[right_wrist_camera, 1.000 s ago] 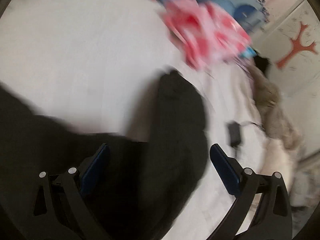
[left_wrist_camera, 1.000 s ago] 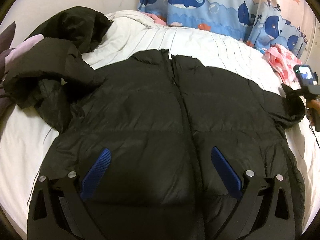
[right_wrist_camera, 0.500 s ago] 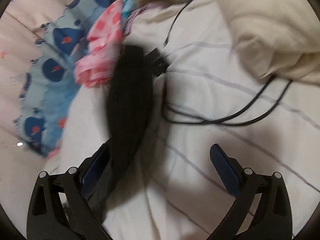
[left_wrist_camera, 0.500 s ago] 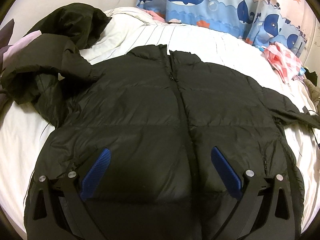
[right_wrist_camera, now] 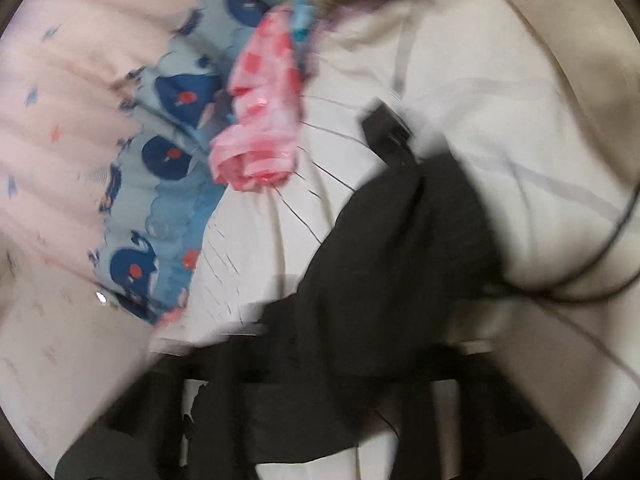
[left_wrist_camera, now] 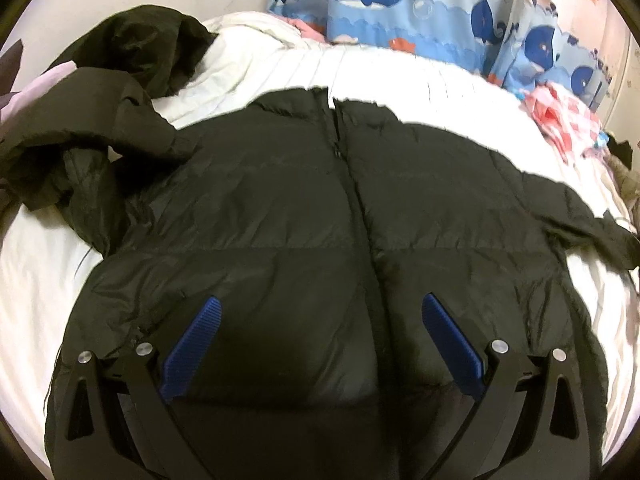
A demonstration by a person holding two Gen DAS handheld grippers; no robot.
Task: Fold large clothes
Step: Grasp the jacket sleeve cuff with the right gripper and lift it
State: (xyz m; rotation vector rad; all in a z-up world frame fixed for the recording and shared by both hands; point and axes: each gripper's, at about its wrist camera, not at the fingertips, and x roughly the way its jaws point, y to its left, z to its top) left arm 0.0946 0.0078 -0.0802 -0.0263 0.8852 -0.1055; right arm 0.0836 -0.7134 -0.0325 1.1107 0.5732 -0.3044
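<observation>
Jacket (left_wrist_camera: pixel 280 216): black, quilted, spread front-up across the white bed, zip running down the middle, collar toward the whale curtain.
Far sleeve (right_wrist_camera: pixel 404 240): stretched out toward the bed's right side; in the right wrist view, dark cloth bunched over the gripper's own frame, blurred.
Near sleeve (left_wrist_camera: pixel 92 148): crumpled and doubled over at the left, lying against a second dark garment (left_wrist_camera: pixel 136 40).
Left gripper (left_wrist_camera: pixel 320 344): over the lower front of the jacket, blue pads (left_wrist_camera: pixel 192 348) spread wide, nothing clamped between them.
Right gripper (right_wrist_camera: pixel 328 400): jaws just closed, drawn together on the sleeve cloth; pads hidden under the black fabric, so the exact pinch point cannot be told.
Bed sheet (left_wrist_camera: pixel 384 76): white with thin dark lines, under the whole jacket.
Pink checked cloth (right_wrist_camera: pixel 264 116): lying loose beyond the sleeve end, near the curtain.
Curtain (left_wrist_camera: pixel 400 4): light blue with dark blue whales, behind the bed.
Black cable (right_wrist_camera: pixel 616 240): looping over the pale bedding right of the sleeve.
Small black block (right_wrist_camera: pixel 386 126): on the sheet just beyond the sleeve end; its kind cannot be told.
</observation>
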